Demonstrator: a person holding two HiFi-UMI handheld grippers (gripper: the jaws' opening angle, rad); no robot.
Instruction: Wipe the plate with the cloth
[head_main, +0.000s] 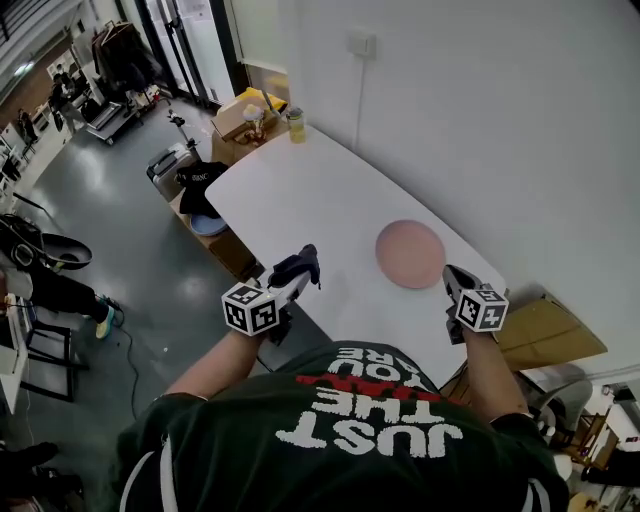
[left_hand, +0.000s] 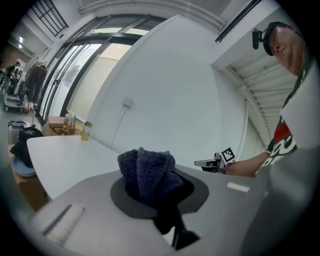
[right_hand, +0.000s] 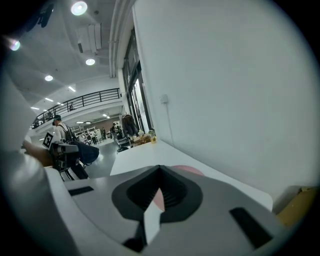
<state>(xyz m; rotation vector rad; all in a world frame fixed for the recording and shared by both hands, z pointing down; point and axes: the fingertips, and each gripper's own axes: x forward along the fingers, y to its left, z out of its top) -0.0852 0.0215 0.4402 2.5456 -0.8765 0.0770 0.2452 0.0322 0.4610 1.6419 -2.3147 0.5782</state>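
Pink and round, the plate (head_main: 410, 253) lies flat on the white table (head_main: 300, 190), close to its right edge and toward the near end, with bare tabletop all round it. The right gripper (head_main: 452, 278) sits at the plate's near-right rim with its jaws drawn fully together, and a sliver of pink shows between them, so it appears to pinch the rim to steady the plate. The left gripper (head_main: 295, 285) is clamped on the dark blue cloth (head_main: 297, 267), which bunches up above the jaws in a thick wad while a tail hangs below. It is held over the table's near left edge, well apart from the plate, so wiping has not begun. The main risk, as I judge it, is the plate's place: it sits so close to the right edge that a firm push of the cloth toward that side could slide it off, above all if the thin pinch on the rim slips. Pressing down near the rim opposite the grip could also tip or pivot the plate. The cloth is gathered in a lump, so it may drag out of the jaws under friction, or the hard jaw tips may scrape the plate. A jar (head_main: 296, 125) at the far corner is out of the way.
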